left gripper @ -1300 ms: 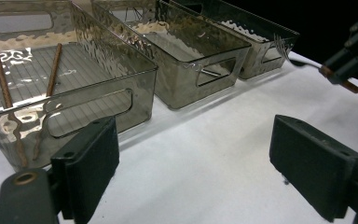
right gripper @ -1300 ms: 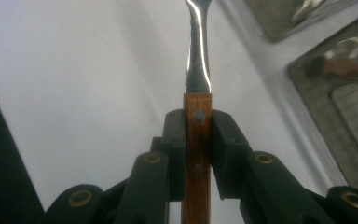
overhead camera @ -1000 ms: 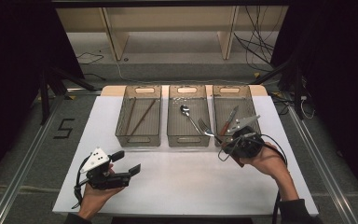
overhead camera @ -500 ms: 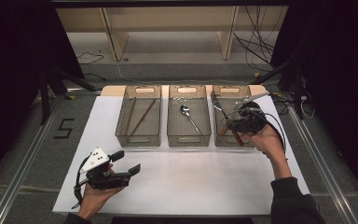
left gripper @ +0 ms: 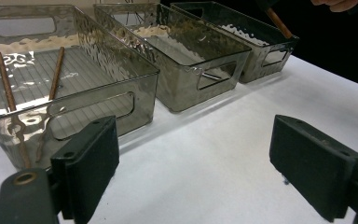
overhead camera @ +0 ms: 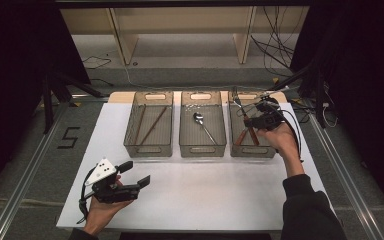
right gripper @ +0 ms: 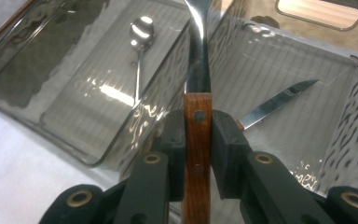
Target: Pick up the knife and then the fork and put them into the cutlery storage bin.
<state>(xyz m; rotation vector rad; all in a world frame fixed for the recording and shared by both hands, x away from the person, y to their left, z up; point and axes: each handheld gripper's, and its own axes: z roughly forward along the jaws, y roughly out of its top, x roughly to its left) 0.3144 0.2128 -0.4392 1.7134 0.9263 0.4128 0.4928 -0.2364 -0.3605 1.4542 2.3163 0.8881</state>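
Three clear bins stand in a row on the white table point(overhead camera: 205, 195). My right gripper point(overhead camera: 260, 120) point(right gripper: 198, 122) is shut on the wooden handle of a fork point(right gripper: 197, 135) and holds it tilted over the right bin point(overhead camera: 252, 150) point(right gripper: 349, 60). The fork's steel neck rises out of the top of the right gripper view. A knife point(right gripper: 275, 105) lies in that bin. At the table's front left my left gripper point(overhead camera: 135, 174) point(left gripper: 196, 140) stands open over bare table, pointing toward the bins.
The left bin point(overhead camera: 148, 149) point(left gripper: 98, 88) holds two brown chopsticks point(overhead camera: 152, 125) point(left gripper: 55, 74). A spoon point(overhead camera: 199, 119) point(right gripper: 141, 30) lies in the middle bin point(overhead camera: 202, 149) point(left gripper: 205, 70). Shelving and cables lie beyond the table's far edge.
My right gripper has carried the fork away from the table in front of the bins to a spot over the right bin. The left gripper has stayed put.
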